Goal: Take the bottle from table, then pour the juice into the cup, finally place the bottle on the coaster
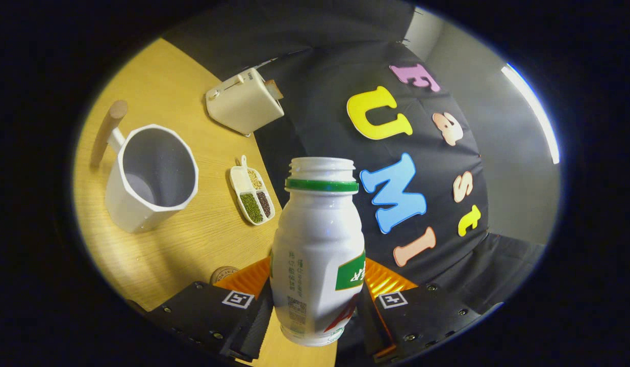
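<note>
White plastic fills the middle of my gripper view: the juice bottle (317,255), capless, green collar under its open threaded mouth, sits clamped between the two fingers, with the gripper (315,306) closed on its lower body from both sides. I read it as a firm hold, both fingers pressing on the label area. The bottle appears lifted clear of the wooden table (192,244), and the whole scene is rolled, so I judge the pour tilt has begun or is about to.

What the next move turns on is the bearing from mouth to cup. The bottle's long axis runs straight out from the fingers, mouth pointing ahead. The white faceted cup (151,176), with a wooden handle on its far side, stands on the table well off to the side of the bottle's mouth, not beneath it. I see no juice in the part of its interior that faces me. So I need to carry the mouth across to the cup's rim before tipping further.

Between bottle and cup lies a small divided dish of beans (252,196), to be passed over without clipping. Beyond it stands a cream toaster (243,102). Near the fingers, a round coaster (224,274) peeks out on the table, partly hidden; that is where the bottle ends up.
</note>
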Action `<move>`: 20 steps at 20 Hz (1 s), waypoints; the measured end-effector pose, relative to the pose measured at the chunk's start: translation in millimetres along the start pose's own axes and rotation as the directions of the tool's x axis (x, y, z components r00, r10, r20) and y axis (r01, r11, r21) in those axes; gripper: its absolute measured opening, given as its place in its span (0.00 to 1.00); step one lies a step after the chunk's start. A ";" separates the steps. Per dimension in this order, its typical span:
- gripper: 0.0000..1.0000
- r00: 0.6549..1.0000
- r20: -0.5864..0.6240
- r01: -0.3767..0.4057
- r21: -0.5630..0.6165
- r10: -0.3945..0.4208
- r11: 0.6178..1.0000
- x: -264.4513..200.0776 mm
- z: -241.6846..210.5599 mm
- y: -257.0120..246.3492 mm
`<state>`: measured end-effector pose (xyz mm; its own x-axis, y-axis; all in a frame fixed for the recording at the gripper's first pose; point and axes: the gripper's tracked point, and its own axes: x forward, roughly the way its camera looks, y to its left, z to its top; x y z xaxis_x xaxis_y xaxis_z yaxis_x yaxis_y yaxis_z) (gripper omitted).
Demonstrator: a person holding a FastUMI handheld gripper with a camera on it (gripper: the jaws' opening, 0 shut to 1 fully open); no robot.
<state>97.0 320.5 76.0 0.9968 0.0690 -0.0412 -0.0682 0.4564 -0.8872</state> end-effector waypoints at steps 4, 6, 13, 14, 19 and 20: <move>0.74 0.999 0.004 -0.039 0.235 0.039 0.971 3.9 -9.9 1.9; 0.74 0.998 -0.003 -0.051 0.318 0.055 0.947 7.4 -16.5 1.2; 0.74 0.995 0.018 -0.087 0.606 0.096 0.791 20.9 -30.6 3.4; 0.74 0.994 0.017 -0.091 0.642 0.105 0.761 23.7 -33.9 5.7; 0.74 0.990 0.046 -0.121 0.763 0.133 0.635 34.1 -37.6 12.6; 0.74 0.990 0.051 -0.124 0.775 0.134 0.619 35.8 -37.9 13.5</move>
<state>133.3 295.4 45.2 0.9751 0.1749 -0.1362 -0.1988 0.9618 -0.1880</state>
